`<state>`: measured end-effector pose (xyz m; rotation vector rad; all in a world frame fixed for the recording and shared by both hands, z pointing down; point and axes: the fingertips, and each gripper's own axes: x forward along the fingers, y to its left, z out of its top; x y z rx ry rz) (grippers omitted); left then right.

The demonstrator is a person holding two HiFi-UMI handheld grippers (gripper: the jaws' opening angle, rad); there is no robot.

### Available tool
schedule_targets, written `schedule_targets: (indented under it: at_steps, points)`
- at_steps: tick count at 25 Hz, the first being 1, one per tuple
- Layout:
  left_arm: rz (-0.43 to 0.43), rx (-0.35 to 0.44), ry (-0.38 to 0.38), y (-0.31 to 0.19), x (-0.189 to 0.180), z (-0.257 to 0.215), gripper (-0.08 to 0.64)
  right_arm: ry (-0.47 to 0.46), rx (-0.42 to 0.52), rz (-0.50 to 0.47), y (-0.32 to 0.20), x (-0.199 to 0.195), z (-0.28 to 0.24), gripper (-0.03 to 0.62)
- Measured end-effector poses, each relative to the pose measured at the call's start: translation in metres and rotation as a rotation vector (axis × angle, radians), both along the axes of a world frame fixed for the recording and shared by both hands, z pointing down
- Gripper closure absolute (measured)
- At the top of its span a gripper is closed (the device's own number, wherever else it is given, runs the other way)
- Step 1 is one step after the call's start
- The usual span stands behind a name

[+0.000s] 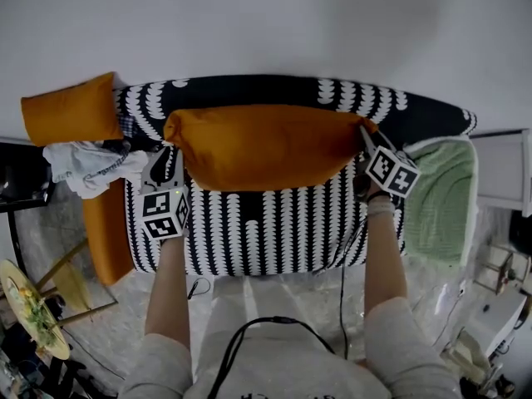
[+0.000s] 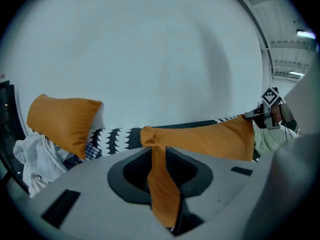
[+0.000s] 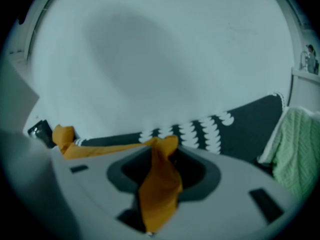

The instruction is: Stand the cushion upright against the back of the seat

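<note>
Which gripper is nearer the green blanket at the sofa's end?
Right. The right gripper is at the cushion corner beside the green blanket; the left gripper is at the cushion's opposite corner.

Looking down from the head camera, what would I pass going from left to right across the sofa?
Spare orange cushion → left gripper → large orange cushion → right gripper → green blanket

The cushion (image 1: pixel 266 144) is smooth orange cloth with a faint sheen. The sofa cover (image 1: pixel 274 231) is matt printed cloth, black and white. The green towel (image 1: pixel 445 198) looks ribbed and rough. The left gripper (image 2: pixel 160 156) is matt grey plastic.
</note>
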<state>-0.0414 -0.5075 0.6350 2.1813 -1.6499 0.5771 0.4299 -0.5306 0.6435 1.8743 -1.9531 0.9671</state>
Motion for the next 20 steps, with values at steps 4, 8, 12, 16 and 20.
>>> schedule_targets:
  at_steps: [4,8,12,16,20]
  points:
    - [0.009,-0.018,0.001,0.011,0.001,0.006,0.469,0.000,0.033,0.031,0.004,0.003,-0.009,0.436]
    - [0.014,-0.024,0.006,0.020,0.002,0.010,0.469,-0.002,0.044,0.040,0.011,0.003,-0.011,0.430]
    - [0.028,-0.038,-0.002,0.028,0.001,0.016,0.469,-0.001,0.048,0.055,0.023,0.001,-0.010,0.430]
    - [0.045,-0.037,0.009,0.034,0.003,0.014,0.469,-0.007,0.048,0.044,0.037,-0.006,-0.010,0.430]
    - [0.072,-0.015,0.015,0.039,0.008,0.006,0.470,-0.010,0.046,0.011,0.054,-0.021,-0.009,0.430]
